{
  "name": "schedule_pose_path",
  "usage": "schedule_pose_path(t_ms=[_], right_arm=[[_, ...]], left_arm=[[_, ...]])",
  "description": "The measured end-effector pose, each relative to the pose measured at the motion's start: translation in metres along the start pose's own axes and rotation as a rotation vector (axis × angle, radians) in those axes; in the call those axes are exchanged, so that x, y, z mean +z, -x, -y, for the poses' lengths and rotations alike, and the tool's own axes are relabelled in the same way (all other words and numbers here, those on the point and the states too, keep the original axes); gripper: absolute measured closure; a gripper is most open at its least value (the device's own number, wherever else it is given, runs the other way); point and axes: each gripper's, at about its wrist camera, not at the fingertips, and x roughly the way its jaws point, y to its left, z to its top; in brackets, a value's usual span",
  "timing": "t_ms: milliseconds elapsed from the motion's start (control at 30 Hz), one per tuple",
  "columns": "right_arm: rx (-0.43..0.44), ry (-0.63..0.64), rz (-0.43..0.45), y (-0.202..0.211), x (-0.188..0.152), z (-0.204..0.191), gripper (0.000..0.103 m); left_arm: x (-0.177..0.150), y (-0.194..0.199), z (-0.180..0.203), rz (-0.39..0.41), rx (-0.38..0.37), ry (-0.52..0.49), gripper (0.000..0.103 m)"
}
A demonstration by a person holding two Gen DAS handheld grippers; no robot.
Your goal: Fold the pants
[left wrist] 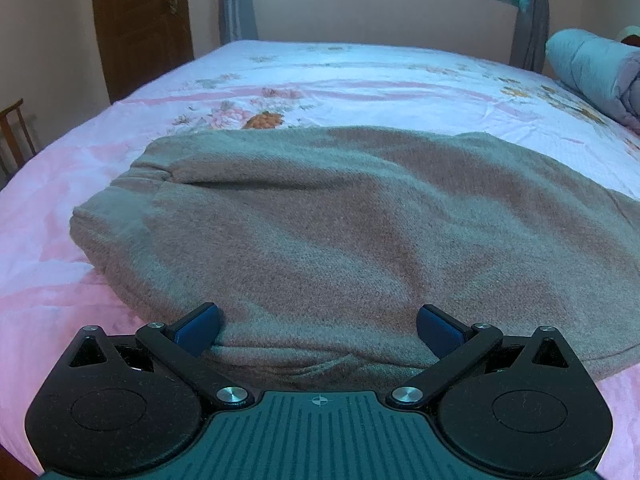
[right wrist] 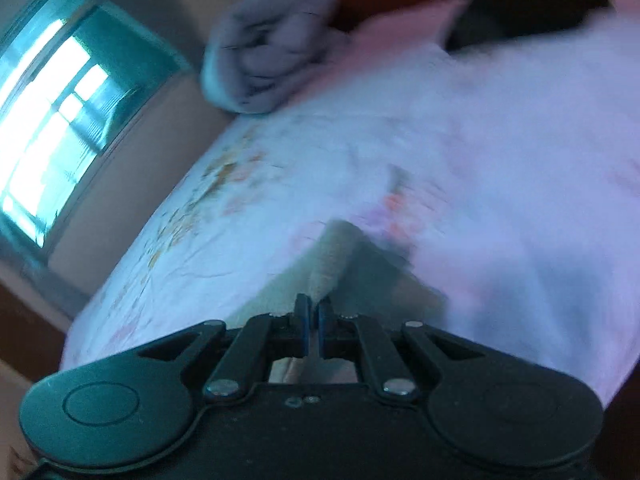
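While the left hand-held gripper (left wrist: pixel 318 330) hovers with jaws apart over the grey pants (left wrist: pixel 320 232) on the bed (left wrist: pixel 60 240), the right hand-held gripper (right wrist: pixel 314 320), clamped on a fabric edge, should carry it across evenly.

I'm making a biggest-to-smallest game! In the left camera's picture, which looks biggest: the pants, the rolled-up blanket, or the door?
1. Pants, by far, though they're nearest the camera.
2. Door.
3. Blanket, partly cut off, so its place after the door is unsure.
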Motion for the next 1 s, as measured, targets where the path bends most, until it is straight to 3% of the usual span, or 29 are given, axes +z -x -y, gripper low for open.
schedule_pose_path(t_ms=[200, 300, 367, 533, 600, 667, 833, 1000], right_arm=[[0.045, -0.078, -0.008, 0.004, -0.005, 0.017, 0.103], [0.006, -0.129, -0.062, -0.011, -0.008, 0.036, 0.103], [0.025, -0.202, -0.08, -0.017, -0.012, 0.052, 0.103], [0.105, -0.35, -0.041, -0.005, -0.017, 0.07, 0.099], [0.094, -0.394, 0.032, 0.008, -0.019, 0.078, 0.094], [0.097, -0.423, 0.022, 0.008, -0.02, 0.086, 0.094], [0.126, -0.433, 0.04, 0.007, -0.017, 0.082, 0.093], [0.143, -0.423, -0.002, -0.01, -0.009, 0.075, 0.09]], left_arm=[[0.019, -0.007, -0.01, -0.101, -0.072, -0.04, 0.0], [0.018, -0.008, -0.011, -0.103, -0.08, -0.04, 0.0], [0.016, -0.008, -0.011, -0.095, -0.076, -0.037, 0.0], [0.015, -0.008, -0.011, -0.093, -0.074, -0.036, 0.0], [0.015, -0.008, -0.012, -0.093, -0.075, -0.036, 0.0], [0.015, -0.009, -0.012, -0.091, -0.073, -0.037, 0.0], [0.015, -0.009, -0.011, -0.089, -0.067, -0.037, 0.0], [0.015, -0.008, -0.011, -0.091, -0.068, -0.037, 0.0]])
